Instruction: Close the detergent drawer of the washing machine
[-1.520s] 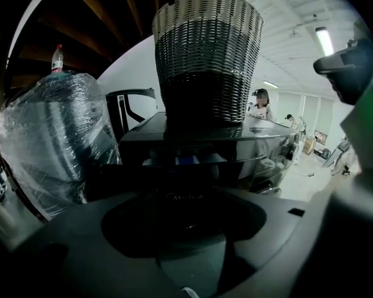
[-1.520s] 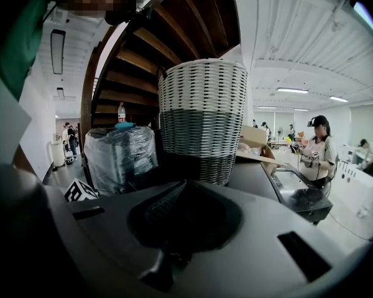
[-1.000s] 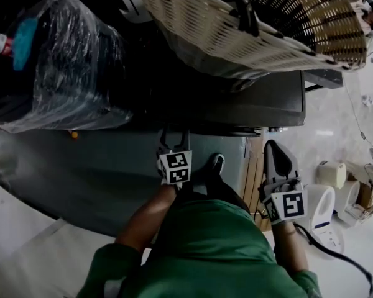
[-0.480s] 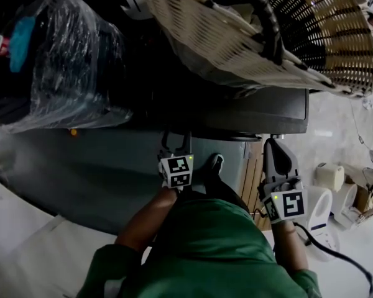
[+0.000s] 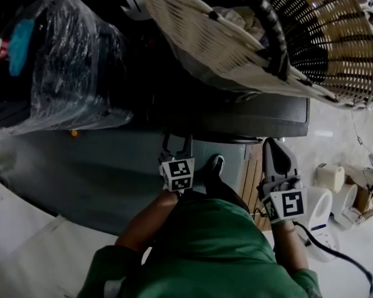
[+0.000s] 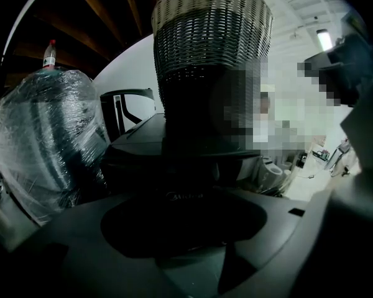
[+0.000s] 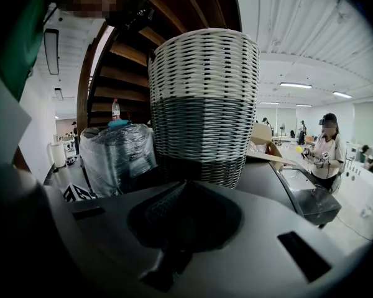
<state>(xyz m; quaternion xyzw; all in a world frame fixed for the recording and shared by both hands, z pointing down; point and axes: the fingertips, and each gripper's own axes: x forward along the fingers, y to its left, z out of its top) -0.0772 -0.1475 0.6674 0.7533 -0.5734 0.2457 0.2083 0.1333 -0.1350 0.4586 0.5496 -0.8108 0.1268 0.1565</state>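
The left gripper [image 5: 176, 143] has its jaws spread, their tips against the top front edge of the washing machine [image 5: 112, 172]. The detergent drawer [image 5: 176, 133] sits there, right at those tips; it is too dark to tell whether it is fully in. The right gripper [image 5: 275, 149] hangs off the machine's right side, jaws pressed together on nothing. A woven basket [image 5: 236, 36] stands on the machine's top surface, and a plastic-wrapped bundle [image 5: 56, 67] is to its left.

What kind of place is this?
Probably a laundry corner in a large indoor hall: a washing machine with a wicker basket on it, a wooden staircase overhead, and strip lights beyond.
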